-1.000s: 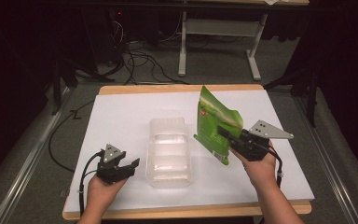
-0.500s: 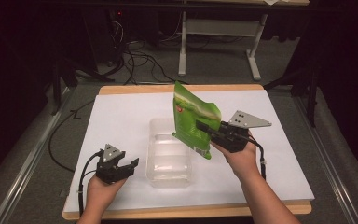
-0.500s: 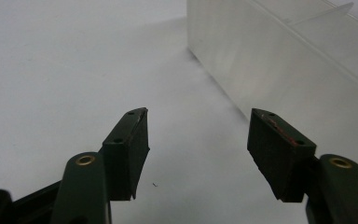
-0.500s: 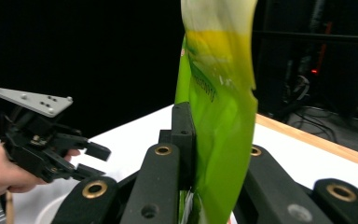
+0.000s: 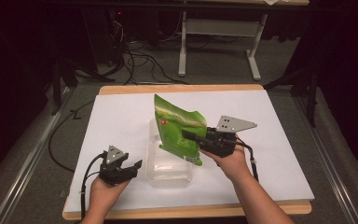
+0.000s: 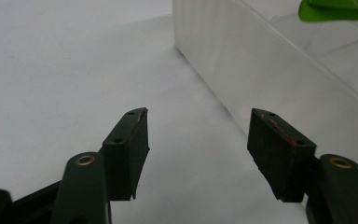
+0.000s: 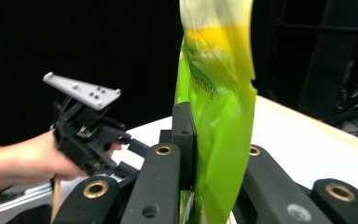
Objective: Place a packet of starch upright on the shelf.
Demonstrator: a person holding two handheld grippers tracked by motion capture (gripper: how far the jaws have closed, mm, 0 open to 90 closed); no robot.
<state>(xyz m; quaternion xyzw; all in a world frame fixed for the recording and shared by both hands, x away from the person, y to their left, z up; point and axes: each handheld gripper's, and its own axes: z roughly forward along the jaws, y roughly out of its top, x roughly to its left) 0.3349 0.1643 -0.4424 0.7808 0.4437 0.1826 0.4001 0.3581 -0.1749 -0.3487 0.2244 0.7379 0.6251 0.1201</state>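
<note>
Green snack bag [image 5: 177, 128] was up off the table, held tilted over the clear plastic container [image 5: 170, 170], its lower edge just above the box's far half. Right gripper [image 5: 193, 138] had its jaws clamped on the bag's lower right side; in the right gripper view the bag [image 7: 216, 116] stood pinched between the two black jaws, top end flopping a bit. Left gripper [image 5: 133, 167] sat on the white table cover [image 5: 121, 121] just beside the container's near left wall, jaws spread wide, nothing between them; its own view showed the container wall [image 6: 270, 88] close ahead. Step looked like carrying the bag over to drop into the box. Next move probably needed lowering and laying the bag flatter so it fits inside before letting go; left gripper could steady the box if it slid.
</note>
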